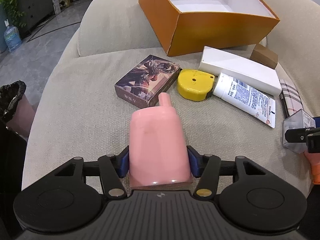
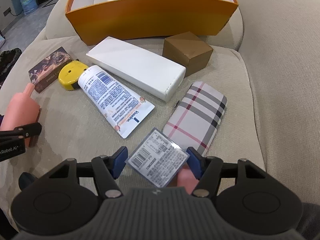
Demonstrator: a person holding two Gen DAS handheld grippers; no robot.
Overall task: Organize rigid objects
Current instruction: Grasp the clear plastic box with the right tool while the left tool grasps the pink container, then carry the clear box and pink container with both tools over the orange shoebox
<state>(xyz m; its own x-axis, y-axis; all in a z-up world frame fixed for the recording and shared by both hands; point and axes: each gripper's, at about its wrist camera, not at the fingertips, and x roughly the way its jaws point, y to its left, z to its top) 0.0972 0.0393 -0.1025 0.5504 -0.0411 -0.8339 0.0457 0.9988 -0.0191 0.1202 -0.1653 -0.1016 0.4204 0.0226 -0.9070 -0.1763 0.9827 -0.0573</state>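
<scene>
On a beige sofa cushion [image 1: 84, 92] with an open orange box [image 1: 204, 20] at the top of frame, the left tongs [image 1: 159, 163] clamp a smooth, rigid pink bottle [image 1: 158, 142] near its base, likely light but slippery, while the right tongs [image 2: 157, 163] grip a clear hard-plastic labelled case [image 2: 158, 161] at its edges.

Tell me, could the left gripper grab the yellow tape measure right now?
Probably not: the left gripper is shut on the pink bottle, though the yellow tape measure lies uncovered ahead.
</scene>
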